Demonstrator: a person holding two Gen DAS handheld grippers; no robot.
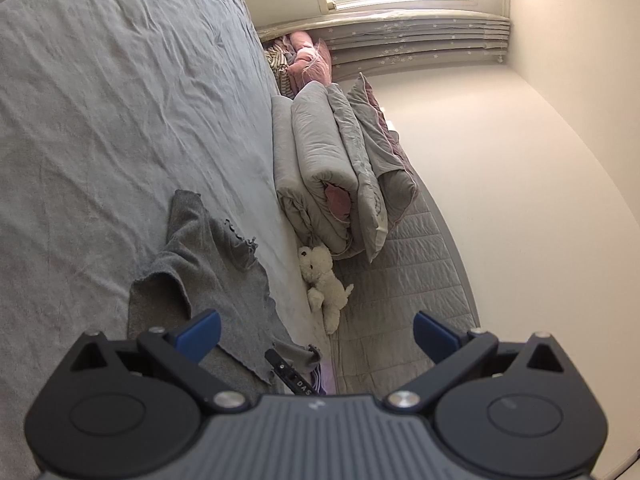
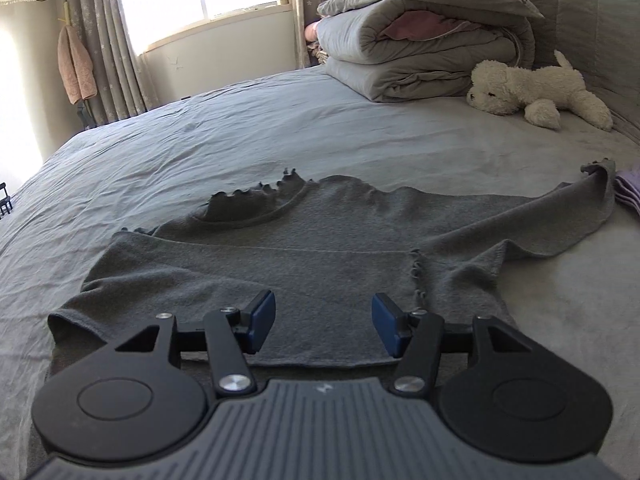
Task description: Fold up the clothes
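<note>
- The left gripper (image 1: 316, 334) is seen from its own wrist camera; its two blue-padded fingers (image 1: 200, 338) stand far apart; nothing lies between them; the view is rolled sideways, so the gripper is turned on its side and points roughly level.
- The right gripper (image 2: 324, 326) is seen from its own wrist camera; it sits upright and tilts downward; its blue pads (image 2: 262, 320) are parted about halfway, facing each other; nothing is gripped between them.
- Both grippers show a ribbed grey body, black linkage arms and round black side housings; no hand or sleeve is visible in either view.
</note>
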